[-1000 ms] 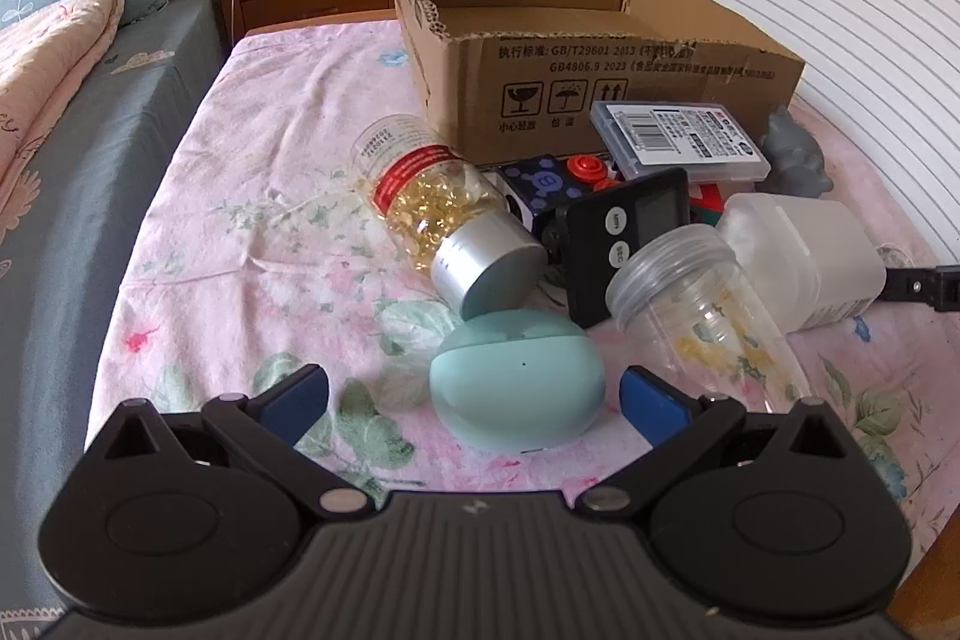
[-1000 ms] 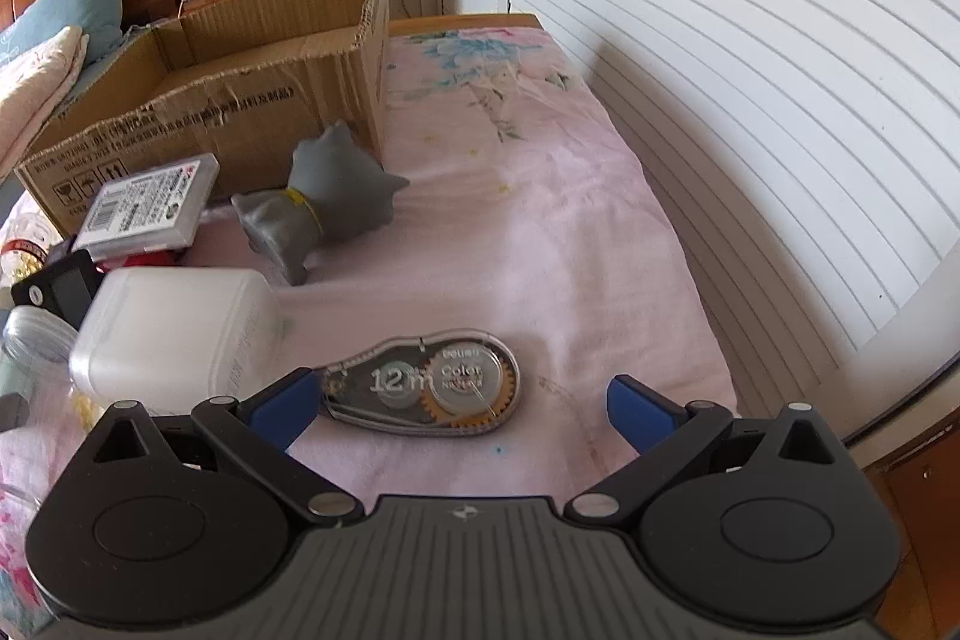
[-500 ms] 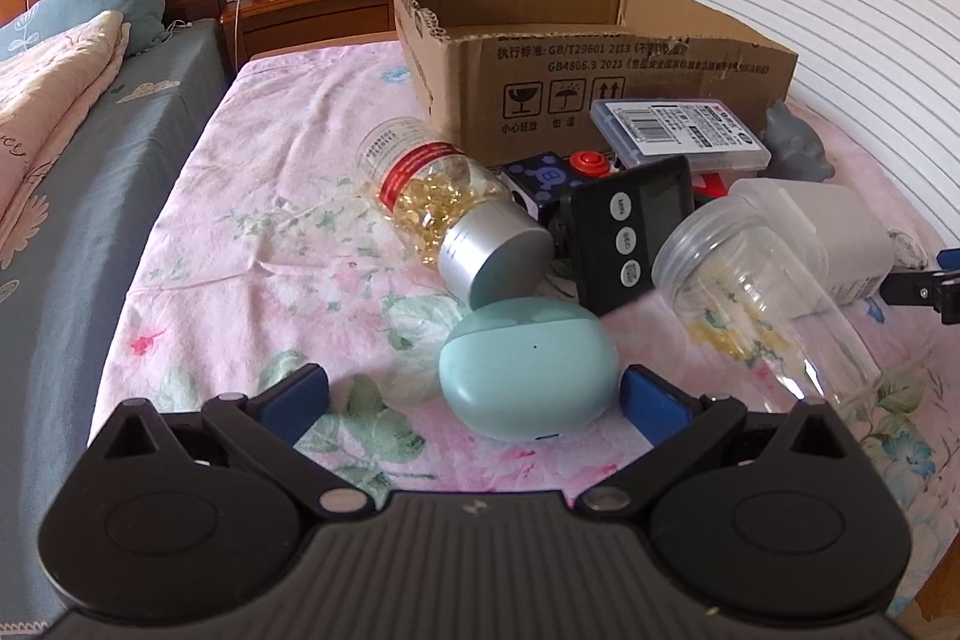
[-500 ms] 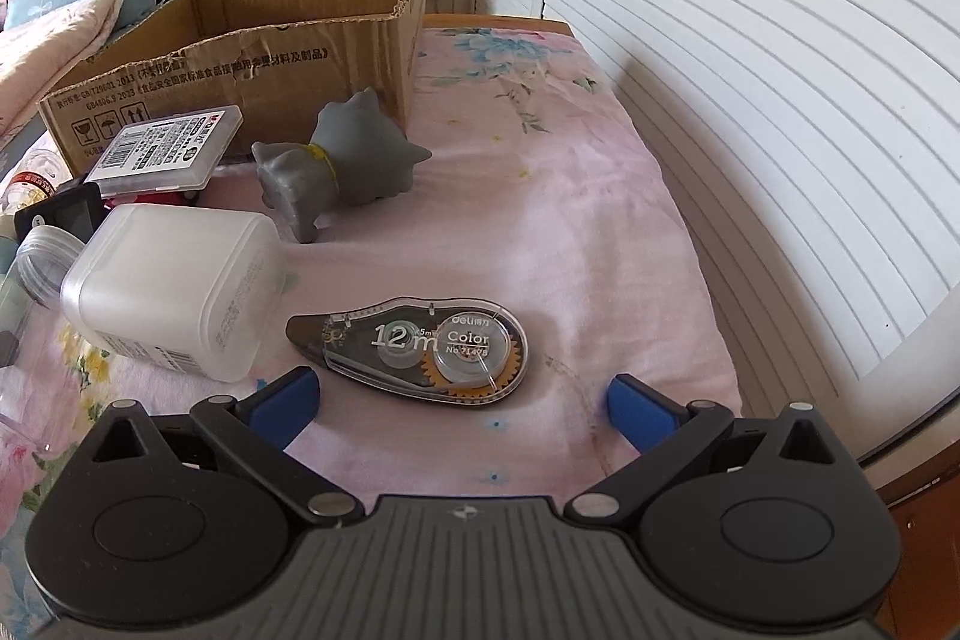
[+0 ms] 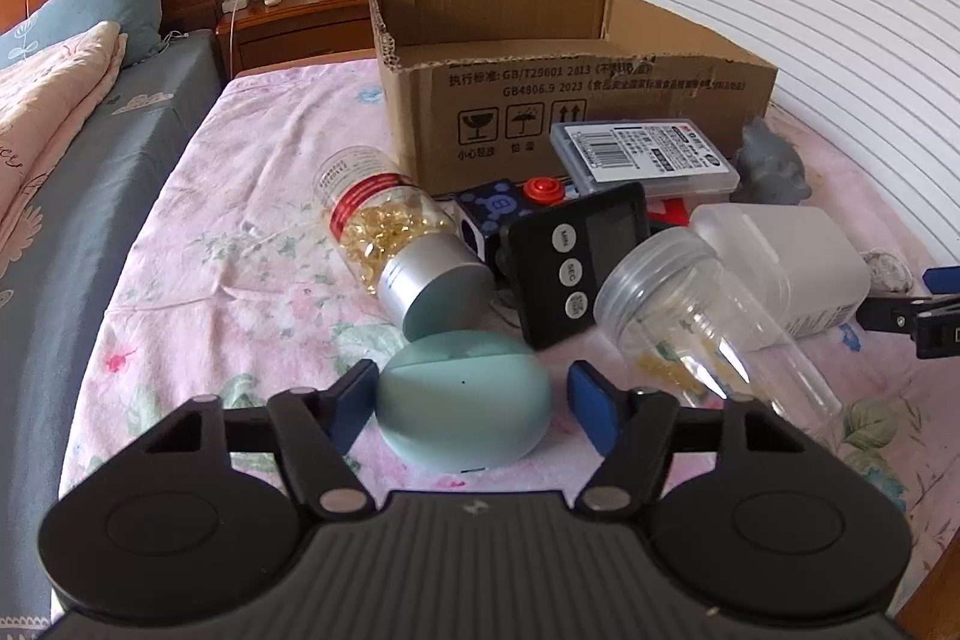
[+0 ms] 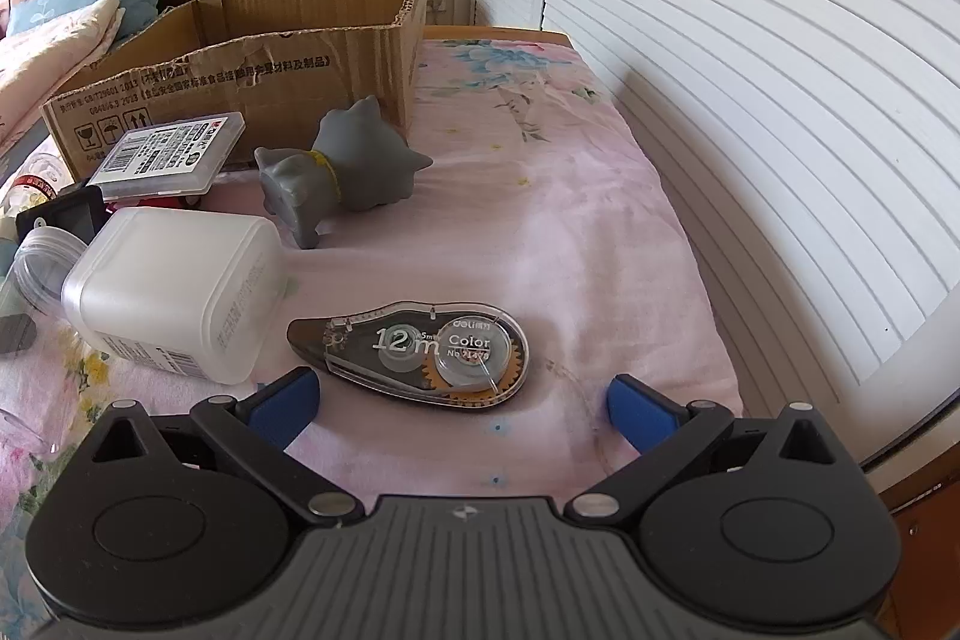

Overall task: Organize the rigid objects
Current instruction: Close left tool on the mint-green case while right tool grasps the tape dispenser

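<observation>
A mint-green oval case [image 5: 463, 403] lies on the pink floral bedsheet between the fingers of my left gripper [image 5: 474, 403], whose jaws stand partly closed around it; the left pad looks to touch it, the right one stands slightly apart. Behind it lie a capsule bottle with a silver cap [image 5: 396, 232], a black timer [image 5: 579, 259], a clear jar [image 5: 696, 322] and a white plastic container [image 5: 786, 256]. My right gripper [image 6: 459, 403] is open and empty just short of a correction tape dispenser [image 6: 420, 352]. An open cardboard box [image 5: 576, 100] stands behind.
A grey cat figure [image 6: 342, 172] lies by the box corner. A flat clear case [image 5: 645, 154] rests on a red toy and a blue cube [image 5: 489, 214]. The bed edge and slatted doors [image 6: 750, 70] are to the right. A nightstand [image 5: 300, 10] stands beyond the bed.
My left gripper has moved forward and narrowed its jaws around the mint-green case. My right gripper has drawn back a little from the tape dispenser and stays open.
</observation>
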